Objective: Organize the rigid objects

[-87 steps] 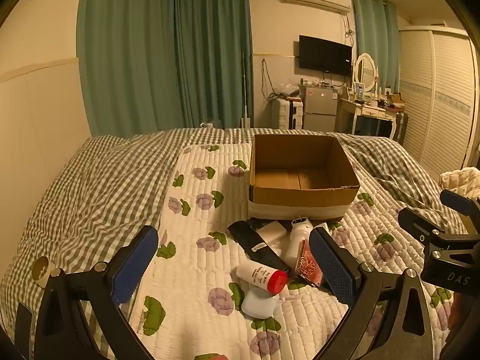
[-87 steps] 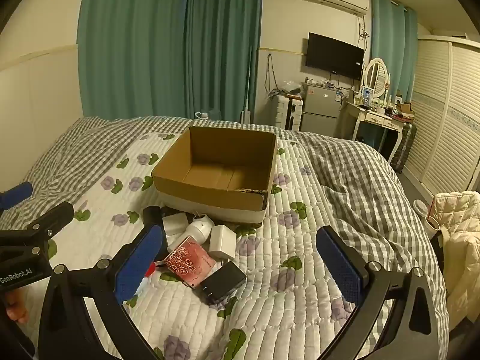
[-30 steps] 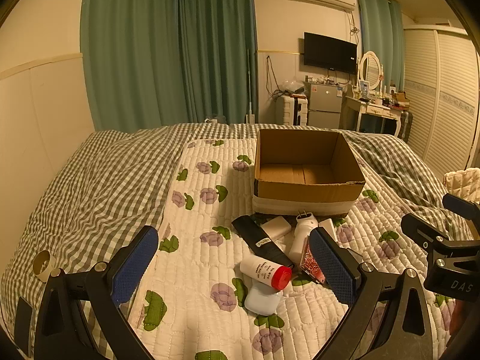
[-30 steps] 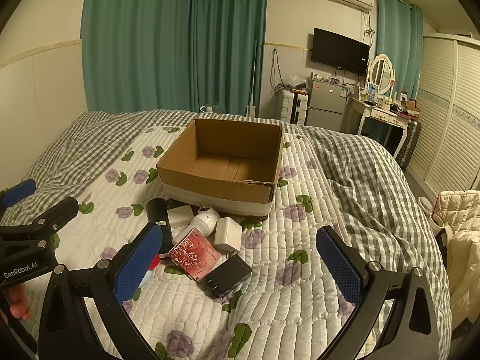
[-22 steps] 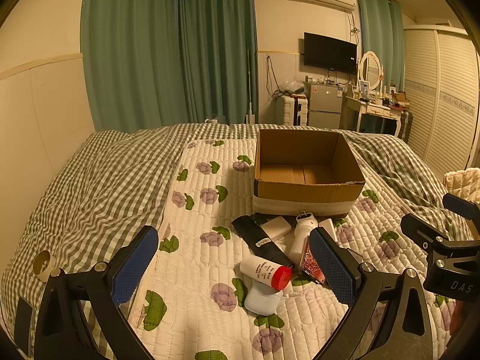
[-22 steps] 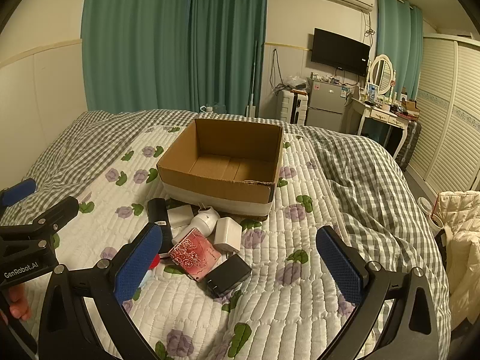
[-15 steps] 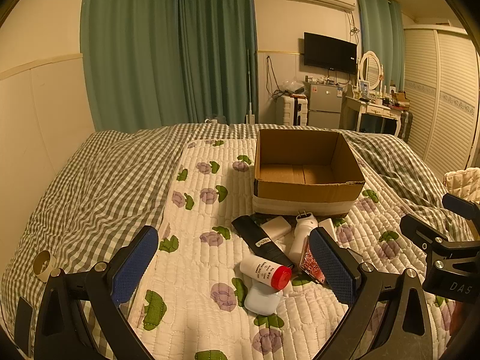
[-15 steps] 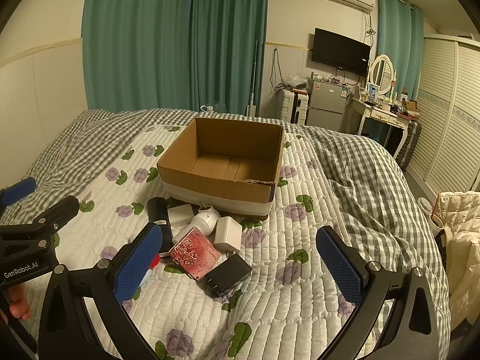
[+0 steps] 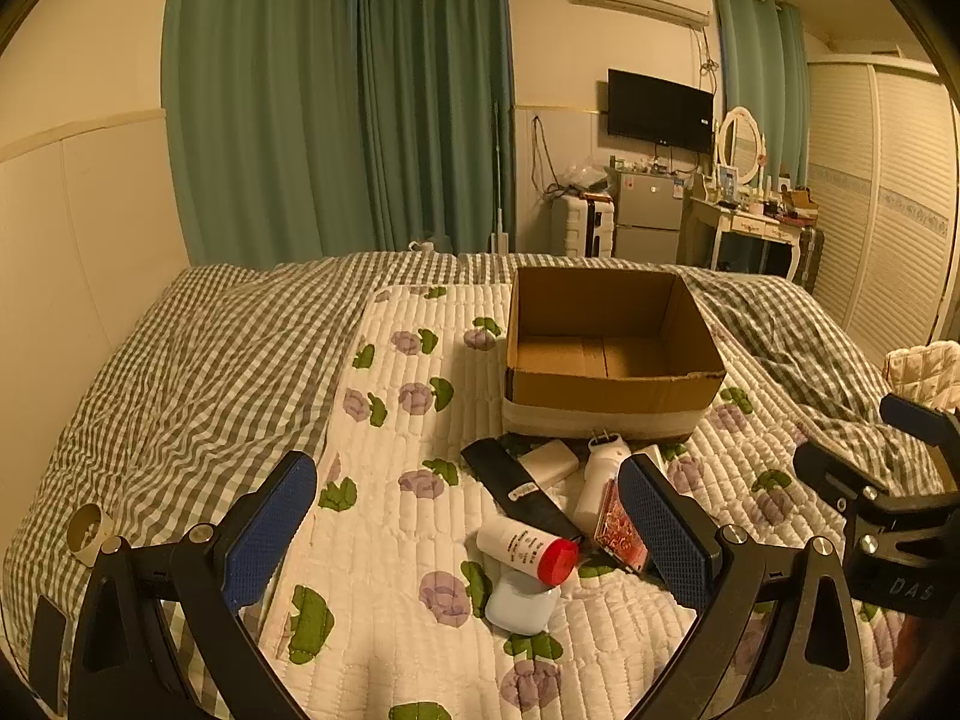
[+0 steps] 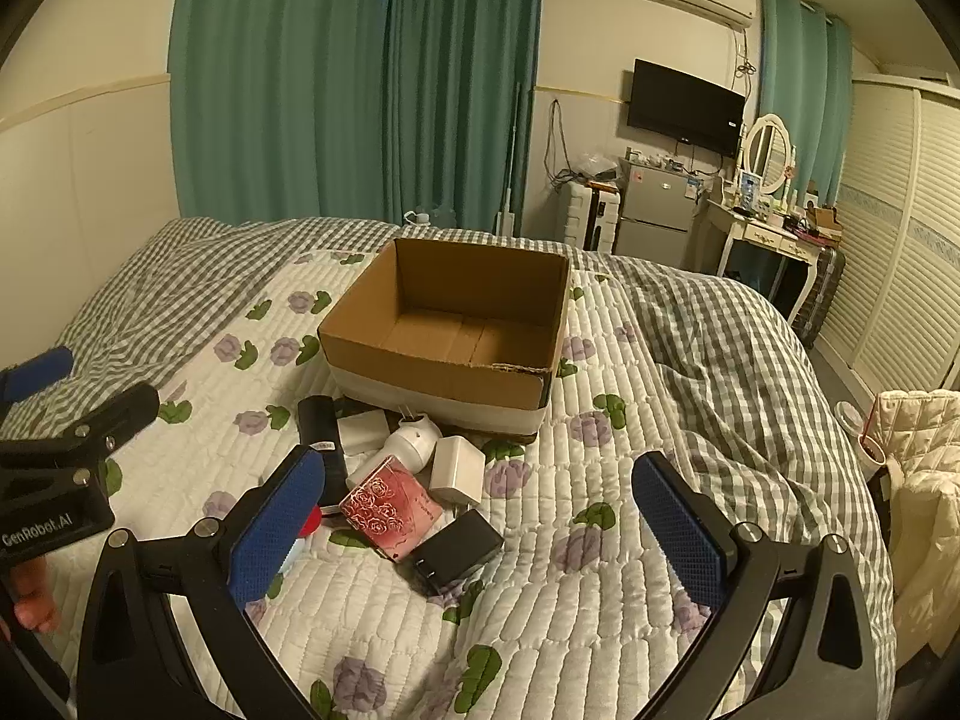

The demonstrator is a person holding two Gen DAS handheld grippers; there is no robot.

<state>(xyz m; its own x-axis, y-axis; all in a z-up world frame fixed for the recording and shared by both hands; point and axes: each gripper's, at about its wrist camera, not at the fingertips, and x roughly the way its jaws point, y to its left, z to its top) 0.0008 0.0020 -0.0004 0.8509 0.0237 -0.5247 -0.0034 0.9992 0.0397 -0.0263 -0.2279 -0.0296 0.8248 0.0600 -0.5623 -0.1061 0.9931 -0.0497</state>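
Nothing boxed yet: cardboard box empty at twelve o'clock, clutter waiting below, both jaws apart, holding nothing.

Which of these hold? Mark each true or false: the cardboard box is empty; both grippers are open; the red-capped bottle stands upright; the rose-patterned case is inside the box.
1. The cardboard box is empty: true.
2. The left gripper and right gripper are open: true, neither holds anything.
3. The red-capped bottle stands upright: false, it lies on its side on the quilt.
4. The rose-patterned case is inside the box: false, it lies on the quilt in front of the box.
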